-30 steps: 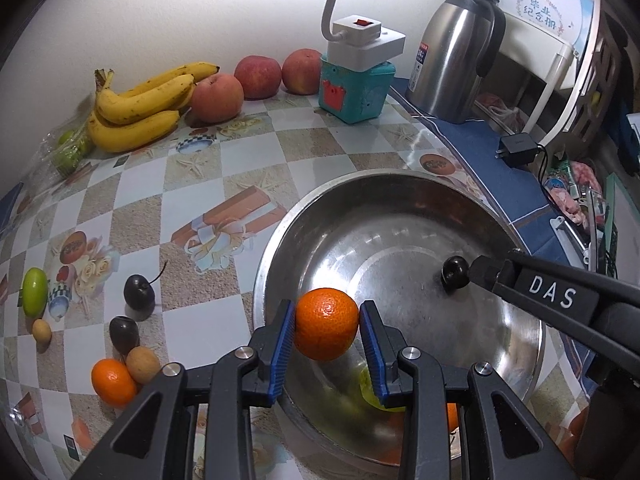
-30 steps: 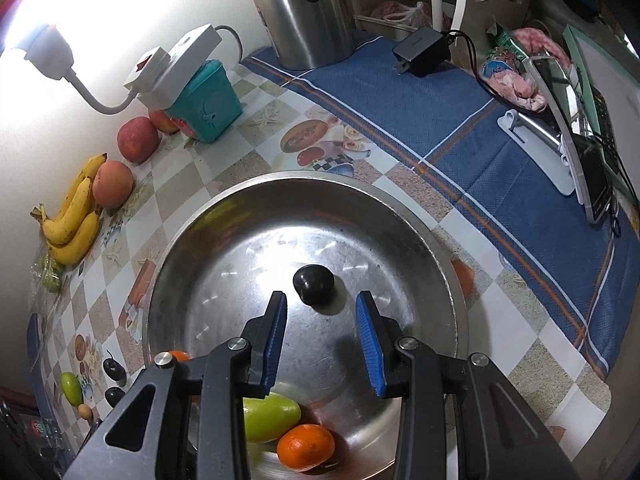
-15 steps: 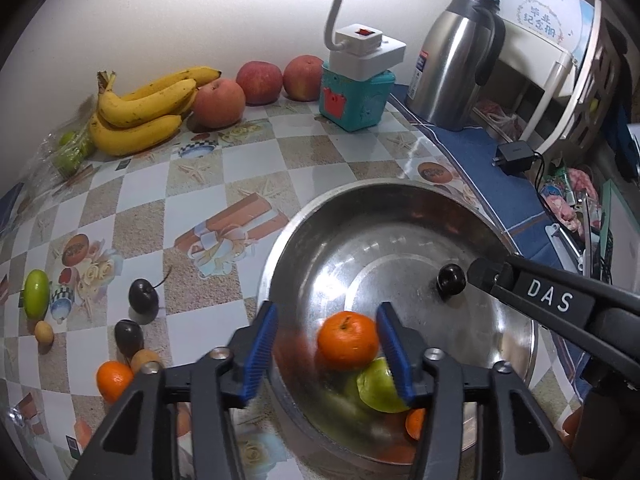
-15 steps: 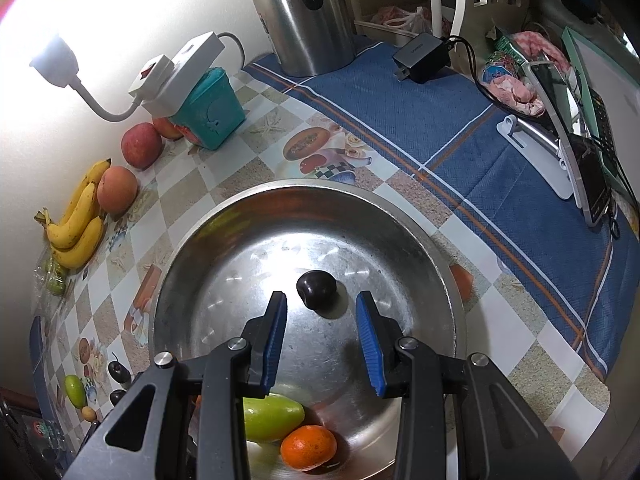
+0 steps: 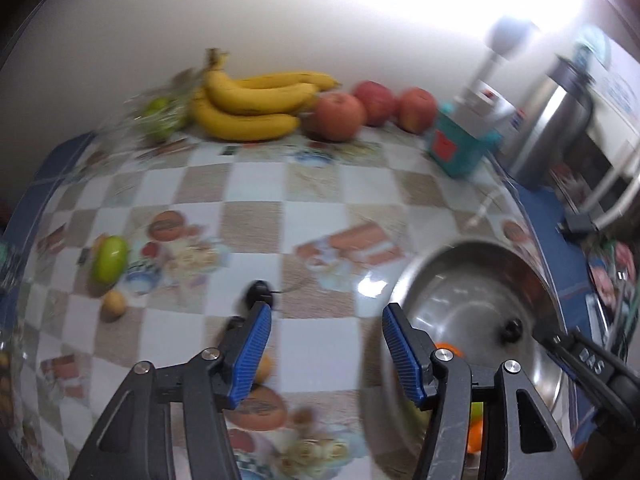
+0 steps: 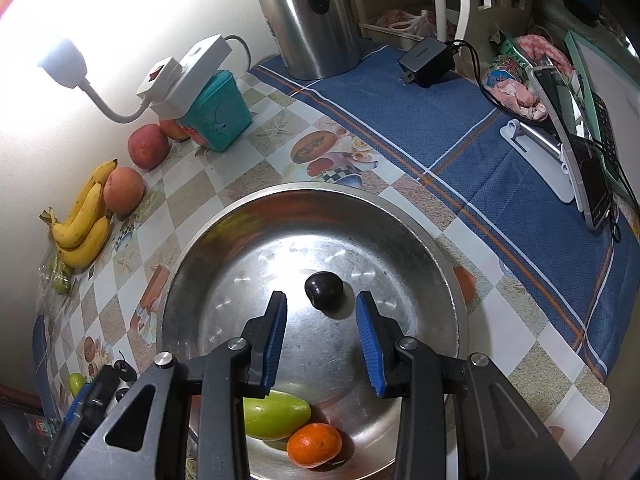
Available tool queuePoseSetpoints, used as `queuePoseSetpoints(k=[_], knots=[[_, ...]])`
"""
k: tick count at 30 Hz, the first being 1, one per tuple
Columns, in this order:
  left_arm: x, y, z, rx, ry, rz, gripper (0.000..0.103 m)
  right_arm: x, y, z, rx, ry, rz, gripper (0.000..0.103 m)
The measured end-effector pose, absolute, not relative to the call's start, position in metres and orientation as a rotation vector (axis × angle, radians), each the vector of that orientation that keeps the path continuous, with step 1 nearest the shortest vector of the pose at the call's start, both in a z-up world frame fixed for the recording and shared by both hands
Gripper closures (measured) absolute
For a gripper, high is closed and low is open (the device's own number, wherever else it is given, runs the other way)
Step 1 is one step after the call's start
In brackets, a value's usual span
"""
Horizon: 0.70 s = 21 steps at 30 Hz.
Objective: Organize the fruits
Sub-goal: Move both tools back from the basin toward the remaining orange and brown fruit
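Left hand-held gripper (image 5: 326, 354): jaws opening, nothing between the blue pads; released. It hangs over the checked cloth of the bench (image 5: 256, 184), just left of the steel bowl (image 5: 532, 280). Left wrist view is motion-blurred.

Right hand-held gripper (image 6: 321, 338): jaws part-way apart, nothing between the pads, gripping nothing. It points down into the steel bowl (image 6: 400, 216). A dark plum (image 6: 324, 289) lies on the bowl floor just beyond the fingertips, touching neither pad.

Bowl contents, right wrist view: dark plum near the middle; a green mango (image 6: 276, 418) and a mandarin (image 6: 315, 445) touching each other at the near rim, partly under the gripper body.

Loose fruit on the bench, left wrist view:
- dark cherry with stem (image 5: 260, 294), just beyond the left fingertip
- green fruit (image 5: 109, 259) and a small yellow-brown fruit (image 5: 113, 305) close together at the left
- further pieces behind the left finger, too blurred to name

Along the wall: a bunch of bananas (image 5: 256, 106), three apples (image 5: 338, 116) in a row beside it, a bag of green fruit (image 5: 160, 118) left of the bananas. Right of the apples stands a teal box (image 6: 214, 110) bearing a white socket lamp (image 6: 180, 74), then a steel kettle (image 6: 312, 12) on the blue cloth (image 6: 460, 128).
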<state>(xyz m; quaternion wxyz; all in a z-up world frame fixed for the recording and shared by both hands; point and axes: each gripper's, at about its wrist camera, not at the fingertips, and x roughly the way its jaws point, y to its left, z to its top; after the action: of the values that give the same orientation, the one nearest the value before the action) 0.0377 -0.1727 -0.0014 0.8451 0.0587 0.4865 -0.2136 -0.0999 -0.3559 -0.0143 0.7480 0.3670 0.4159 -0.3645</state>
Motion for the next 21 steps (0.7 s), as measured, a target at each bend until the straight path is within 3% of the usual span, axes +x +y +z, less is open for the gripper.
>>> queuePoseSetpoints(k=[13,21], knots=[[0.063,-0.124,0.006,-0.015,1.043,-0.336,0.039,-0.077,-0.331,-0.006,0.725,0.936,-0.709,0.066],[0.063,-0.129,0.001,0.014,1.062,-0.325,0.025,-0.071,-0.327,-0.009,0.719,0.962,-0.692,0.066]])
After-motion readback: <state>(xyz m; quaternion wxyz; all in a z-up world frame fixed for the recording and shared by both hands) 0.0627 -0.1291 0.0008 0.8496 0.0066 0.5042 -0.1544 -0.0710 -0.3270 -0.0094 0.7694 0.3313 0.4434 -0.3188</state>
